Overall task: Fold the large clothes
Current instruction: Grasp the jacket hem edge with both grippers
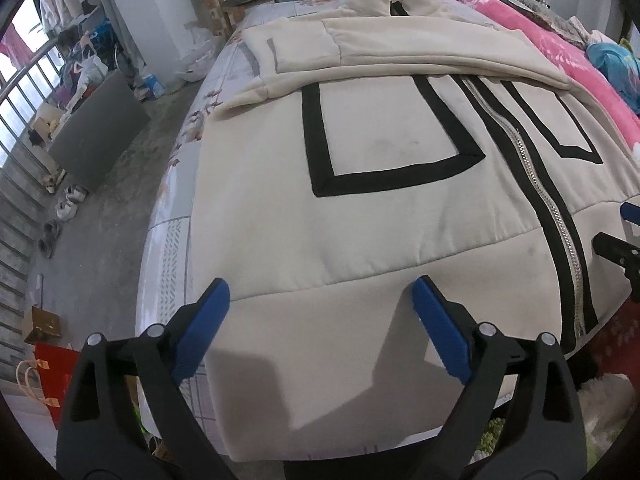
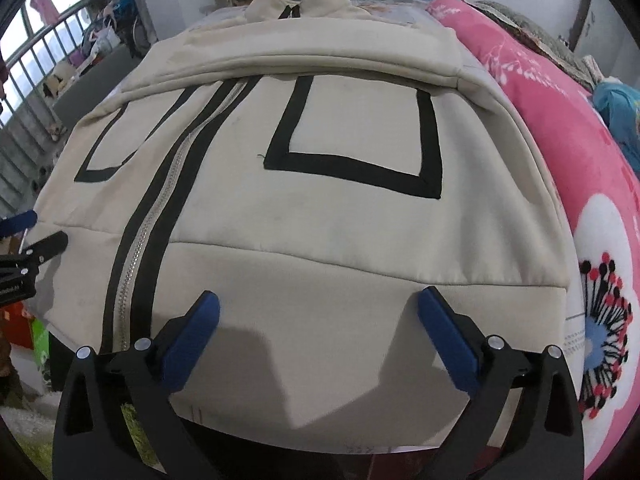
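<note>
Fleece jacket (image 1: 400,232), metal zipper (image 1: 532,176), spread tongs (image 1: 320,292)

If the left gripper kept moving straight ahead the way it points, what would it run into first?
Most likely the cream jacket itself: the open left gripper hangs over its bottom hem band, aimed along the front panel. Height above the fabric is unclear.

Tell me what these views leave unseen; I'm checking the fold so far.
- Jacket hem: bottom edge in both views, behind the fingers.
- Chest: both views, under the folded sleeves.
- Collar: far, small.
- Right gripper: cut off in left view.
</note>
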